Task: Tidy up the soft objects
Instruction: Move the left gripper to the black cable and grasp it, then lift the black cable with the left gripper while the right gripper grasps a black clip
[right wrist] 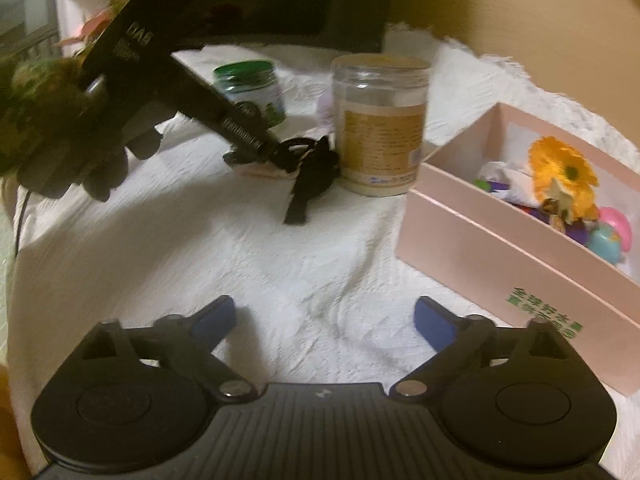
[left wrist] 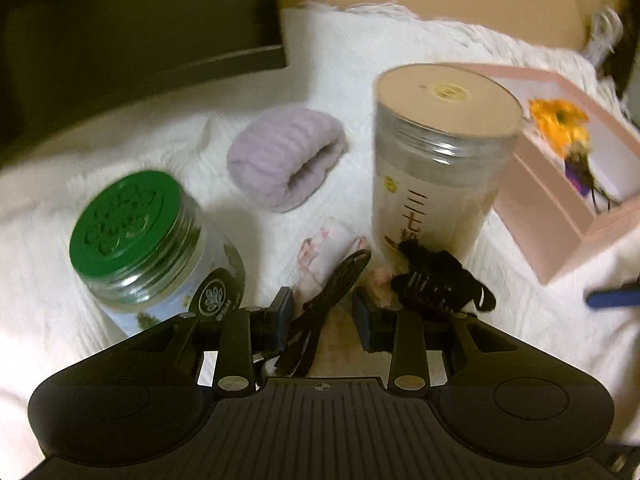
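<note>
Black strap [right wrist: 306,178] lies centre frame on the white cloth [right wrist: 280,264], long axis running upper right to lower left. Left gripper [left wrist: 323,300] straddles it, half-closed, grip unclear. Right gripper [right wrist: 325,316] gapes wide, empty.

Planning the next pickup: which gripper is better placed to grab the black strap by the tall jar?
Left. The left gripper is right at the black strap, while the right gripper hangs open over bare cloth.

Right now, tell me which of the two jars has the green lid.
The shorter jar, left of the purple wristband. The taller jar beside the pink box has a pale flat lid.
</note>
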### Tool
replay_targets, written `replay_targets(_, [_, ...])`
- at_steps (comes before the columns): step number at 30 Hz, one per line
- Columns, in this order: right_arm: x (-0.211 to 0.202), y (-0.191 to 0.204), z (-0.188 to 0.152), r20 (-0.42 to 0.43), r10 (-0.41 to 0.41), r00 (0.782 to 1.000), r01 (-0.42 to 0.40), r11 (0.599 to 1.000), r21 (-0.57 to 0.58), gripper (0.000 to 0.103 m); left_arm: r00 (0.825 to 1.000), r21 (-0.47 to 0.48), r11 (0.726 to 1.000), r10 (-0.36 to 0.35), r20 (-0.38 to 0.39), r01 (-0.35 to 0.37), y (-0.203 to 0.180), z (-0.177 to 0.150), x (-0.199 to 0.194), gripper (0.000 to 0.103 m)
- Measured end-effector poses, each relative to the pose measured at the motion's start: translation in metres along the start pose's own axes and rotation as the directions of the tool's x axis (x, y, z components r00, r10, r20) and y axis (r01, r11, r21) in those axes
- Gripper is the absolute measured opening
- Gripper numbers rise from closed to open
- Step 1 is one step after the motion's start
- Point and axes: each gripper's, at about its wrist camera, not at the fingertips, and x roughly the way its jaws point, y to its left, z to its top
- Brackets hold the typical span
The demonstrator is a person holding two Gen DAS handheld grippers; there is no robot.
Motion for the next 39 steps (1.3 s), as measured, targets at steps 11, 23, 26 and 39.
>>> replay_targets(11, [-0.011, 0.013, 0.016, -0.021, -0.022, 1.000, 0.021, 0.999, -0.038, 0.071, 0.999, -0.223, 0.974, -0.027, 0.044, 0.036, 0.028, -0.021, -0.024, 0.017])
replay_targets(23, [0.038, 0.042, 0.094, 0.000, -0.175, 0.985, 0.175, 0.983, -0.062, 0.050, 0.987, -0.319, 0.941, -0.070, 0.148, 0.114, 0.060, -0.058, -0.071, 0.017])
replay_targets(26, [0.056, 0.039, 0.099, -0.053, -0.174, 0.983, 0.169, 0.983, -0.074, 0.050, 0.985, -0.325, 0.937, -0.080, 0.156, 0.128, 0.065, -0.063, -0.073, 0.017])
replay_targets(39, [0.009, 0.042, 0.130, 0.022, -0.122, 0.992, 0.123, 0.992, -0.037, 0.027, 0.968, -0.229, 0.961, -0.103, 0.230, 0.157, 0.064, -0.030, -0.107, 0.017])
